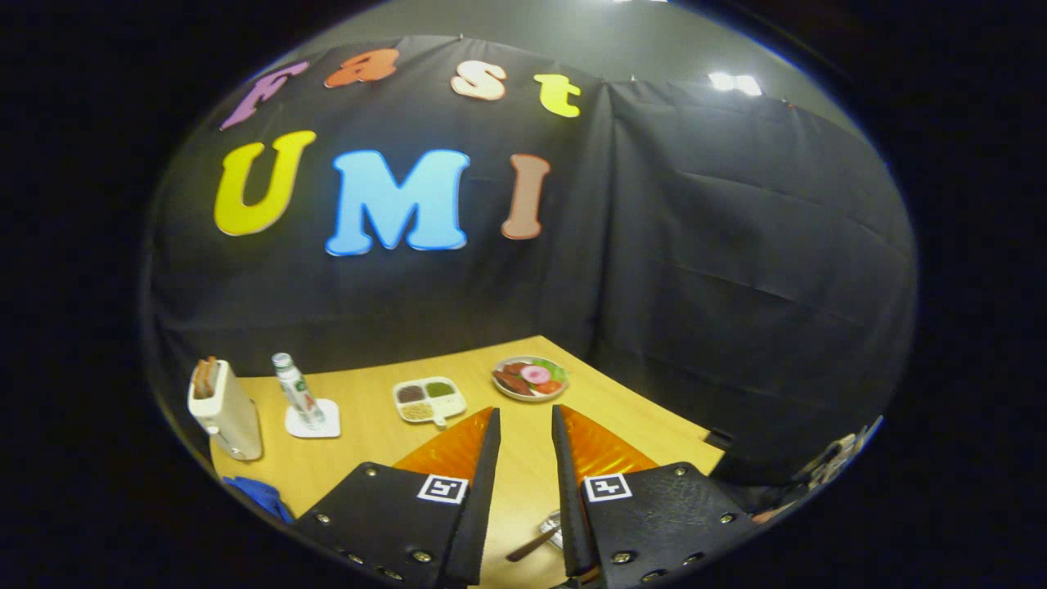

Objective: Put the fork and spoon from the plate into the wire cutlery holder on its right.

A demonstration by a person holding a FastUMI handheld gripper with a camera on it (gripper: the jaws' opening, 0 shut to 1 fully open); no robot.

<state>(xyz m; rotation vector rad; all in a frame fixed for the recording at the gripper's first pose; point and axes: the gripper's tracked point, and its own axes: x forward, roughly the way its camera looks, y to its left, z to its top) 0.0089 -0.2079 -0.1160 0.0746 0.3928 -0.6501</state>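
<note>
Black cloth is walling off a wooden counter [507, 483] carrying a toaster [225, 406], a bottle [297, 393], a divided dish [429, 399] and a plate of food [530, 378]. Jaws [526, 425] are standing apart with a moderate gap, gripping nothing. A metal utensil [541, 537] (fork or spoon, I cannot tell) is lying low between the fingers, near their base, part hidden by the right one. Descending blind is risking pinning or knocking it, since the fingers are masking it.
</note>
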